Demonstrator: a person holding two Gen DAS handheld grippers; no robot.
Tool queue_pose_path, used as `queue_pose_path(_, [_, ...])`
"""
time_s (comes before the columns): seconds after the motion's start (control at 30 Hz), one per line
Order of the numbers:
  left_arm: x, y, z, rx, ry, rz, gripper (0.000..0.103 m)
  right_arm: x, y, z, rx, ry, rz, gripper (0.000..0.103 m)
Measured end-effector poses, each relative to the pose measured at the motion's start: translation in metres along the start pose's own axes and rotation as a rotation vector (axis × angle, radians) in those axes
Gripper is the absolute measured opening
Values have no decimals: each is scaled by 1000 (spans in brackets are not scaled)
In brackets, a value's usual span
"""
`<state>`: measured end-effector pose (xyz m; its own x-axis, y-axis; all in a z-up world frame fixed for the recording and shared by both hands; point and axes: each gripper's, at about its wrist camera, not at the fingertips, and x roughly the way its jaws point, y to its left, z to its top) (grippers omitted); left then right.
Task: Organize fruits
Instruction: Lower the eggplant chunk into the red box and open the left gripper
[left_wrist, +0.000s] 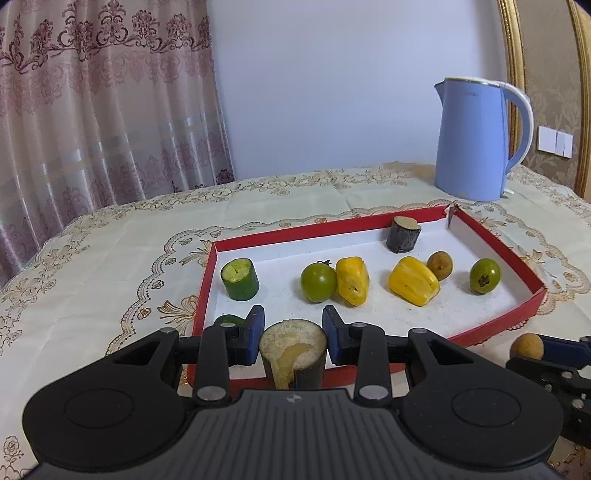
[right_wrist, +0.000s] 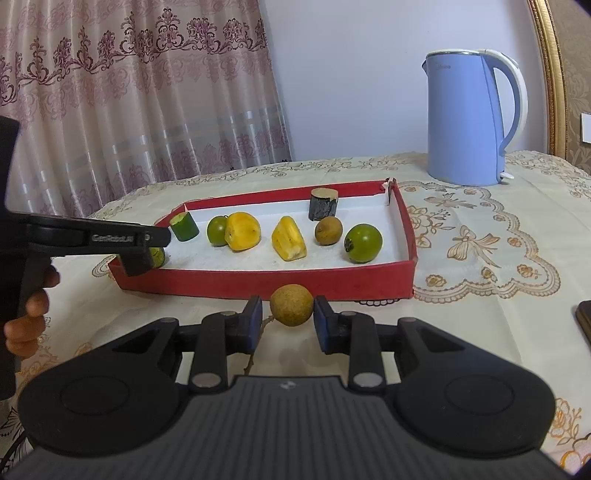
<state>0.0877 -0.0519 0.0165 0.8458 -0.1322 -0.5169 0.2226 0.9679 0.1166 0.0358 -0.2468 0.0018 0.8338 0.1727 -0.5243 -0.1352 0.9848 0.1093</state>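
Nearest us, left gripper (left_wrist: 293, 338) clamps 1 dark-skinned pale-fleshed cane stub (left_wrist: 293, 352); right gripper (right_wrist: 288, 317) clamps 1 round tan longan (right_wrist: 291, 304). Red-walled cardboard tray (right_wrist: 266, 282) holds 2 yellow jackfruit pcs, 2 green round fruits, 1 longan.

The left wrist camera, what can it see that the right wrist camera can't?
Only the left wrist view shows the left tongs shut on a cut fruit chunk. Only the right wrist view shows a hand and the brown round fruit held between the right tongs. Both show the red tray and blue kettle.
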Motion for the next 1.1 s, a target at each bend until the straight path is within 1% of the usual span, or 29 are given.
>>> queue_pose_path(0.6, [40, -6, 19, 19, 28, 56, 33, 1, 4, -1, -12, 5, 10, 28])
queue_pose_path(0.83, [55, 10, 33, -50, 59, 17, 33, 2, 6, -2, -14, 7, 13, 28])
queue_pose_path(1.0, [65, 4, 42, -46, 75, 4, 34, 3, 8, -2, -19, 8, 17, 28])
queue_pose_path(1.1, [66, -9, 51, -24, 49, -17, 33, 3, 8, -2, -20, 10, 16, 28])
